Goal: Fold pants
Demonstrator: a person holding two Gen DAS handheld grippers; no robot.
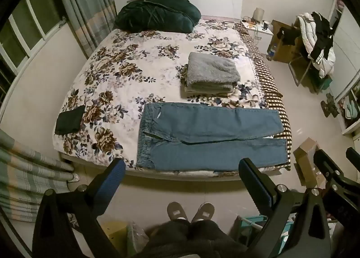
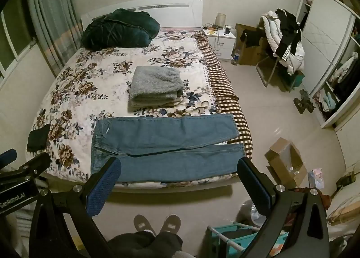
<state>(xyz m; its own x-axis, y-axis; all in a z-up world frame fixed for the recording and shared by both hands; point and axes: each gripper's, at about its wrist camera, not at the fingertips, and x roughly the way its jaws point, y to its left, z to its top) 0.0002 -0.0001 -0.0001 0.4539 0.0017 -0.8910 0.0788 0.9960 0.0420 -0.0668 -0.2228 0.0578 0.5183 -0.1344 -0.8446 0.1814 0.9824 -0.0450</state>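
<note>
I stand at the foot of the bed (image 1: 74, 91) with both tools held up and back, well clear of the cloth. My left gripper (image 1: 182, 181) has its jaws spread wide with nothing between them, and my right gripper (image 2: 178, 179) is the same, wide and empty. The jeans (image 1: 211, 138) lie flat along the near edge of the mattress, in the lower middle of both views, waistband toward the left of the frame and the two legs running to the right, the far leg partly overlapping the near one and angled slightly apart from it at the hems. Behind them, nearer the centre of the frame, sits a folded grey blanket (image 2: 155, 84), apart from the jeans, and a dark green bundle (image 1: 157, 12) rests by the headboard at the upper left. I judge the folding has not yet begun: the jeans are only spread out. The next move probably calls for lowering both tools to the near leg, one at the waistband and one at the hem, pinching the fabric, and laying it over the far leg so the legs stack evenly.
</note>
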